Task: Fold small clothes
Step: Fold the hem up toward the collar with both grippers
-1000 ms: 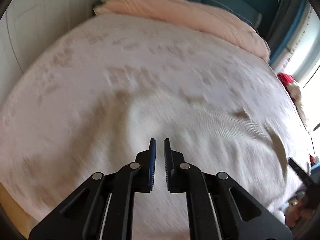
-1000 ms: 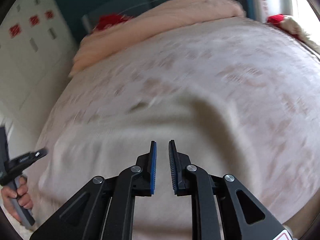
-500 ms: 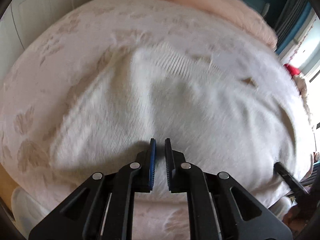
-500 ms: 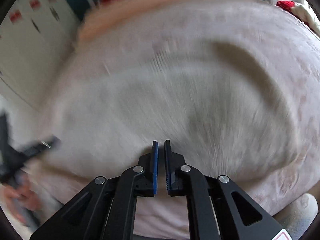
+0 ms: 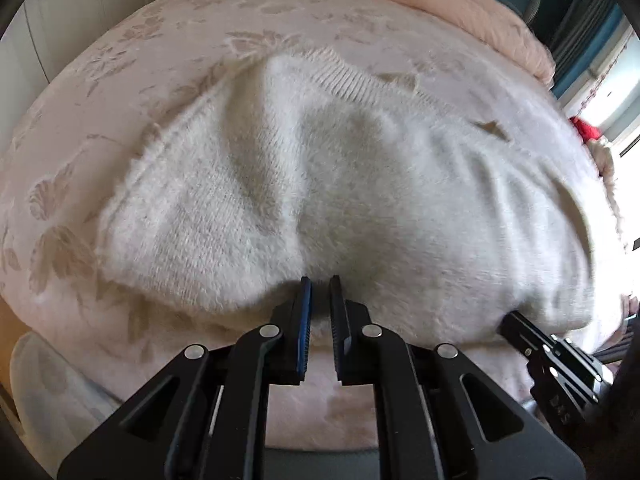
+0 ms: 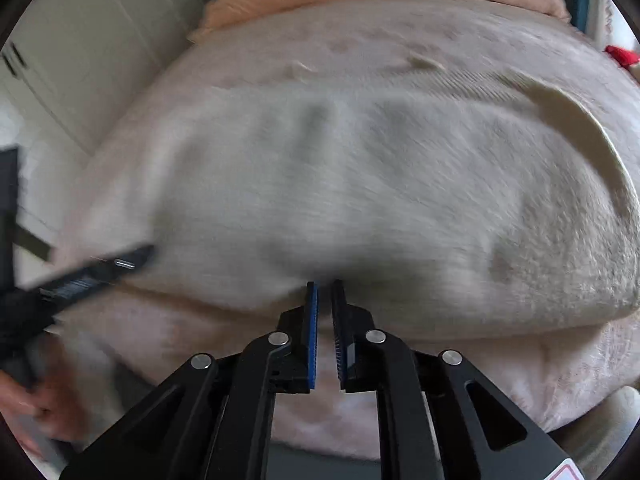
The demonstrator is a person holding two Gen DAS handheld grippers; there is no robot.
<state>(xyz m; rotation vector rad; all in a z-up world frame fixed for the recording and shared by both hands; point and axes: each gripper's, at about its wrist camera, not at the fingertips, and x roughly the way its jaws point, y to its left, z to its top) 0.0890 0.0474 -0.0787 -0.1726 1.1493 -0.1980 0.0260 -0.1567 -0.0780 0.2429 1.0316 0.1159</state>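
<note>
Both left tongs point(image 5: 319, 280) and right tongs point(image 6: 324, 285) pinch the fuzzy white sweater's point(image 5: 320, 184) near hem ahead, garment spread on the bed point(image 5: 160, 40), folding barely begun.

You're looking at a white, fluffy knitted sweater point(image 5: 360, 184) spread out across the bed point(image 5: 100, 92), filling the middle of the left wrist view from centre left to the right edge. Its ribbed band runs along the far edge, toward the upper middle of the frame, slanting down to the right. The knit isn't flat: soft ridges and hollows rumple the centre, and pleats fan across the right part. The near edge curls under slightly along the lower middle. In the right wrist view the sweater point(image 6: 380, 184) again fills the centre, blurred, with a fold curving along its upper right.
</note>
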